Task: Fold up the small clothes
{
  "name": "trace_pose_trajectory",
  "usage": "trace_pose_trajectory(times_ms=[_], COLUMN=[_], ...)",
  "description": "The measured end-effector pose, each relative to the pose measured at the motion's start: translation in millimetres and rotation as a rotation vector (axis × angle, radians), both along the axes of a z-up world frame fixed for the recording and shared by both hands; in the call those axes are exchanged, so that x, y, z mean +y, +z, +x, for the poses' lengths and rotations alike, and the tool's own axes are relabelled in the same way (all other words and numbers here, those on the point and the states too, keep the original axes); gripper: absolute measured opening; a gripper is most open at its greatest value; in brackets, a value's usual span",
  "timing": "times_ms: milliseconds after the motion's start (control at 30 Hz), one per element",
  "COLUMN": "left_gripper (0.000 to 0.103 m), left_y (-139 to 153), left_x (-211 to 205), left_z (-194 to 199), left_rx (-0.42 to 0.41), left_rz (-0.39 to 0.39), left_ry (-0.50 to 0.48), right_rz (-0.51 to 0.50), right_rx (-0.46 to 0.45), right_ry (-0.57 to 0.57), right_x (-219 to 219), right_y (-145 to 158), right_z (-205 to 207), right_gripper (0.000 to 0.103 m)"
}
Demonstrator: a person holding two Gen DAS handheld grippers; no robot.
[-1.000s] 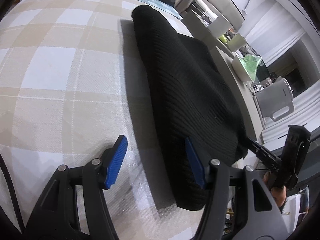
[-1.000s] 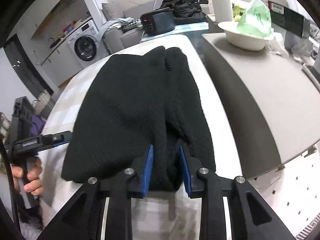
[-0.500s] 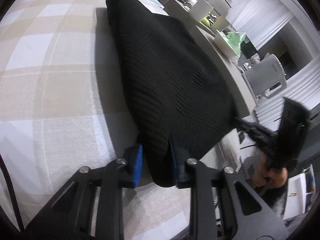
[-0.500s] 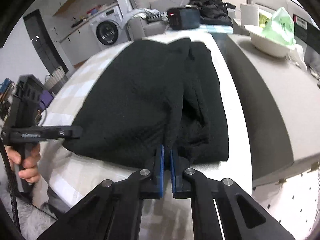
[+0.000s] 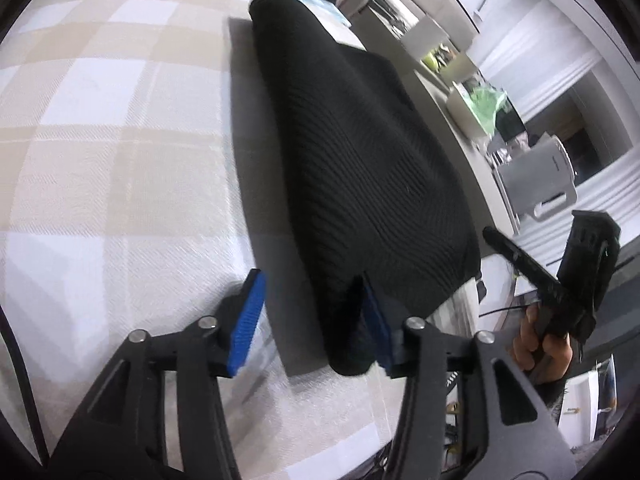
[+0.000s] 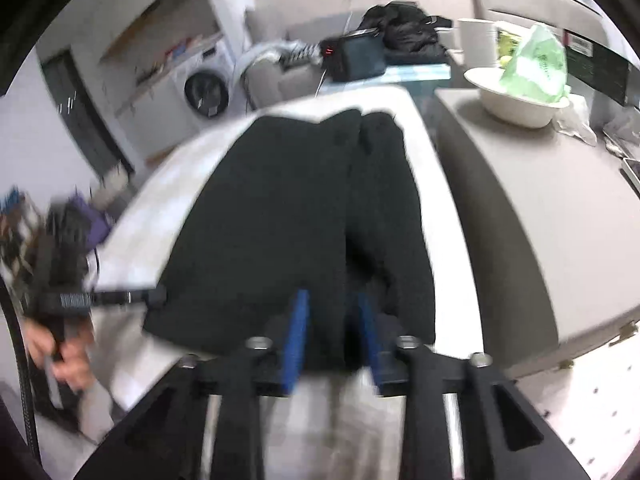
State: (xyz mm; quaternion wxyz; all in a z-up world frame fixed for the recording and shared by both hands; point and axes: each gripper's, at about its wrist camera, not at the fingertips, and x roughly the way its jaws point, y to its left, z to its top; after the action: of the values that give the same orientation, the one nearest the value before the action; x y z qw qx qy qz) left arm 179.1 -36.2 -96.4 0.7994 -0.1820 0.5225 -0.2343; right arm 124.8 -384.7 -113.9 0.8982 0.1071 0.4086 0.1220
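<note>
Folded black ribbed knit garment (image 5: 360, 168) lies on beige checked tablecloth (image 5: 100, 140). Left gripper (image 5: 312, 320) and right gripper (image 6: 332, 332) jaws have just been opening, near hem between parted pads. Best withdraw straight back, avoid dragging fold.

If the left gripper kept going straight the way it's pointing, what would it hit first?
Most likely the black garment: its near corner already lies inside the left gripper, against the right finger. Depth is hard to judge, so the checked cloth beneath may come at almost the same time.
</note>
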Motion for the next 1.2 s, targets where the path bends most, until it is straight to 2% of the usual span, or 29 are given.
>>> trace_pose_trajectory(times_ms=[67,167,267,300,367,467,567,600,667,800,933,1033,1100,1200], left_gripper=[0.046,0.046,0.046,0.046,0.046,0.047,0.047,0.047,0.047,0.047,0.047,0.047,0.047,0.047], left_y=[0,0,0,-1,-2,0,3,3,4,7,9,7,5,-1], left_x=[3,4,4,2,1,0,-2,-1,1,7,2,-10,-20,-35], left_z=[4,9,14,16,21,23,22,22,21,19,17,10,7,4], left_rx=[-0.001,-0.006,-0.009,-0.006,0.0,-0.01,-0.03,-0.029,-0.031,-0.038,-0.029,-0.022,-0.019,-0.022], left_rz=[0.01,0.014,0.02,0.017,0.011,0.003,0.018,0.021,0.032,0.031,0.01,0.003,0.008,0.055], left_ry=[0.009,0.013,0.011,0.01,0.008,0.001,0.001,0.001,0.007,0.018,0.003,-0.056,-0.1,-0.141], right_rz=[0.031,0.075,0.113,0.11,0.076,0.036,-0.043,-0.079,-0.059,-0.025,0.053,0.136,0.121,0.045], right_rx=[0.0,0.054,0.063,0.054,0.023,-0.044,-0.012,0.031,0.084,0.014,0.053,0.053,0.074,0.118], right_ry=[-0.026,-0.004,0.036,0.039,0.037,0.012,-0.043,-0.067,-0.079,-0.102,-0.079,0.004,0.037,0.079], right_x=[-2,6,15,16,18,17,13,12,9,0,-10,-15,-14,-6], right_y=[-2,-17,-23,-22,-14,6,1,-9,-19,-1,-1,-7,-15,-25], right_z=[15,41,51,52,49,37,39,44,47,35,26,0,-11,-20], right_gripper=[0.035,0.035,0.015,0.008,0.005,0.005,0.005,0.006,0.009,0.03,0.03,0.034,0.041,0.041])
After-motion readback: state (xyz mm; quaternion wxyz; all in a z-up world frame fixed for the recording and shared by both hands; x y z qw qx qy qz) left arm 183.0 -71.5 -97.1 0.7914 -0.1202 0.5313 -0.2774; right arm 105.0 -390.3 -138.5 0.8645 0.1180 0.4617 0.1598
